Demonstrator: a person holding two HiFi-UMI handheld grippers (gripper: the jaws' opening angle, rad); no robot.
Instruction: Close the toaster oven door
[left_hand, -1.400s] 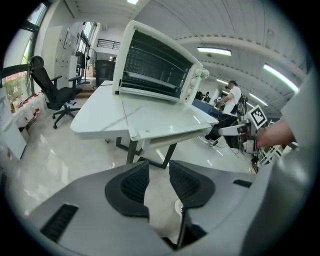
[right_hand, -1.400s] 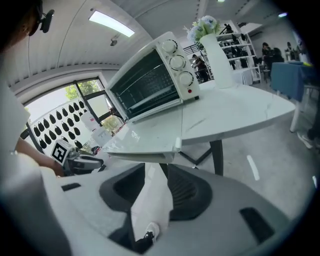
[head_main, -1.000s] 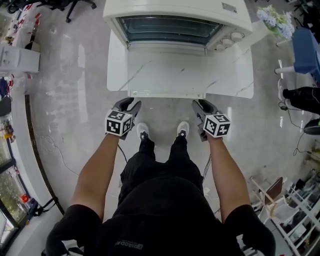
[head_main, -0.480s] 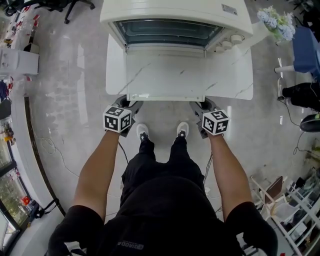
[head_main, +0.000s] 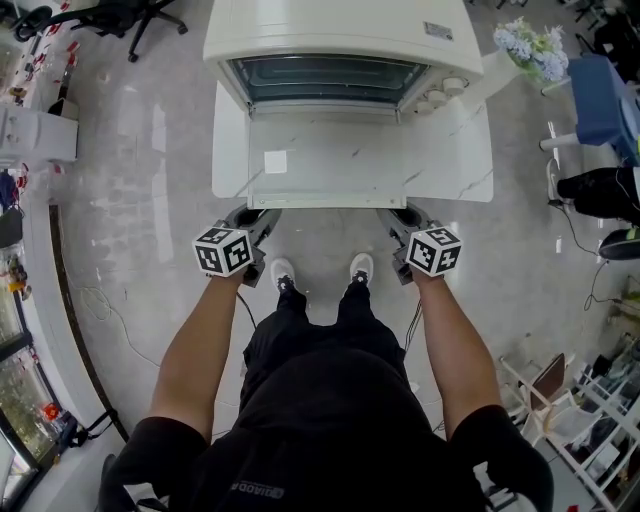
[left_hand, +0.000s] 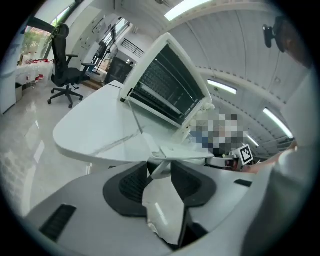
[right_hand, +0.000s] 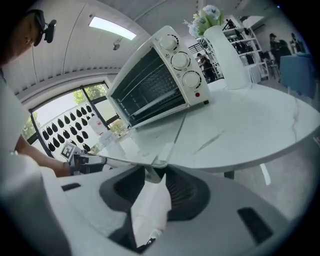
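On the white table, seen from the head, the toaster oven has its door lying near flat — long axis left to right, free edge toward the person. The left gripper and right gripper sit beneath its near corners. Left gripper view: jaws apart, having just been closing slightly, straddling the end of the handle. Right gripper view: jaws apart — handle post between them.

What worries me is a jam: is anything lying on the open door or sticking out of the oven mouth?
Nothing visible does. The door lies flat and bare, and nothing sticks out of the oven mouth, so its swing up looks clear.
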